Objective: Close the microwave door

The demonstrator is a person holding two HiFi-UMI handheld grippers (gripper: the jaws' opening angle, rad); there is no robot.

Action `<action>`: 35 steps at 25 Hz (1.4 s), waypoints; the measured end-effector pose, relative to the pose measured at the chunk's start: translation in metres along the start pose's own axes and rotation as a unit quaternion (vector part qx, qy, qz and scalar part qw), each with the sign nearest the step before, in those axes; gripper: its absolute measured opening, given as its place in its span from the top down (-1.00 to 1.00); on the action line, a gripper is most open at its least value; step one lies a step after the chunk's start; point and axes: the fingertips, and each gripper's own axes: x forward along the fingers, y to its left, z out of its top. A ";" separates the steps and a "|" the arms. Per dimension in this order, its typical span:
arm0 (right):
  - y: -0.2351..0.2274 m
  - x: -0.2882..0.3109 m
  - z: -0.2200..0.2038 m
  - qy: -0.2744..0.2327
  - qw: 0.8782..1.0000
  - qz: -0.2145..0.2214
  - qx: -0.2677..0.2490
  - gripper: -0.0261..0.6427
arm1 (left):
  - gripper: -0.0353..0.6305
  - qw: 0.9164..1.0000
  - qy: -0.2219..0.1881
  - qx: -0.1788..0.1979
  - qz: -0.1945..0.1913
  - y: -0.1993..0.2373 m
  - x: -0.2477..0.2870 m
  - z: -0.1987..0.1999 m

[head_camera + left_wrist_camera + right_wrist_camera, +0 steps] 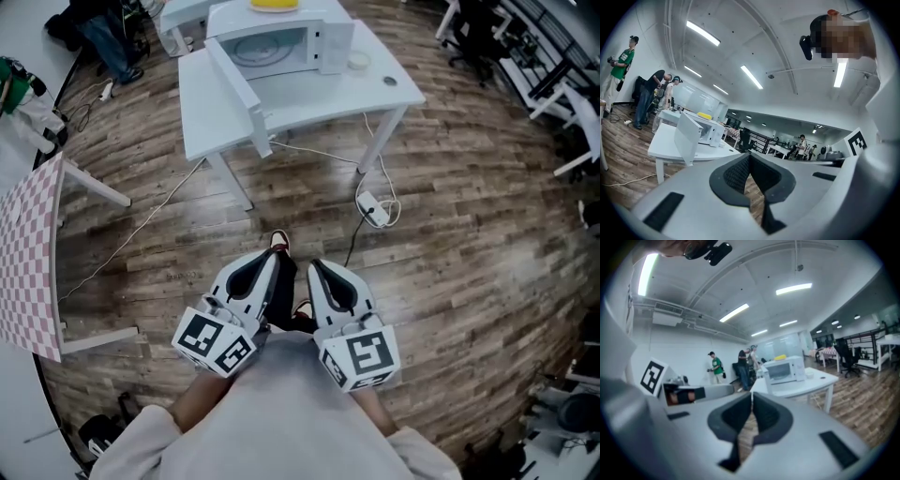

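Left hand-held gripper [274, 251] | right hand-held gripper [315, 265] | microwave door [239, 94] open — well apart

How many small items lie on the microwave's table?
2: a ring beside the microwave, a disc nearer the table corner. The open door may hide others.

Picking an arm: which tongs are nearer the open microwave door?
Left, slightly. Left tongs sit well short of the open microwave door, roughly in line with it; right tongs equally far back, offset rightward.
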 end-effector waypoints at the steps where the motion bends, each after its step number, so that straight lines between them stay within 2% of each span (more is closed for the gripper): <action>1: -0.002 0.003 0.000 0.002 1.000 0.003 -0.002 0.85 | 0.83 1.000 0.002 0.000 0.001 0.003 0.004 -0.001; 4: -0.011 0.017 0.003 0.010 1.000 0.009 -0.009 0.85 | 0.83 1.000 0.002 -0.004 0.002 0.014 0.018 0.001; 8: -0.020 0.036 0.012 0.019 1.000 0.019 -0.009 0.85 | 0.83 1.000 0.002 0.010 -0.004 0.024 0.037 0.014; 16: -0.034 0.088 0.017 0.034 0.998 0.049 -0.008 0.85 | 0.84 1.000 0.013 -0.004 0.008 0.062 0.072 0.018; 25: -0.060 0.151 0.038 0.048 0.997 0.057 -0.010 0.85 | 0.84 1.000 0.016 -0.006 0.012 0.106 0.116 0.042; 35: -0.070 0.218 0.057 0.063 0.995 0.071 -0.010 0.85 | 0.84 0.999 0.009 -0.016 0.026 0.164 0.141 0.068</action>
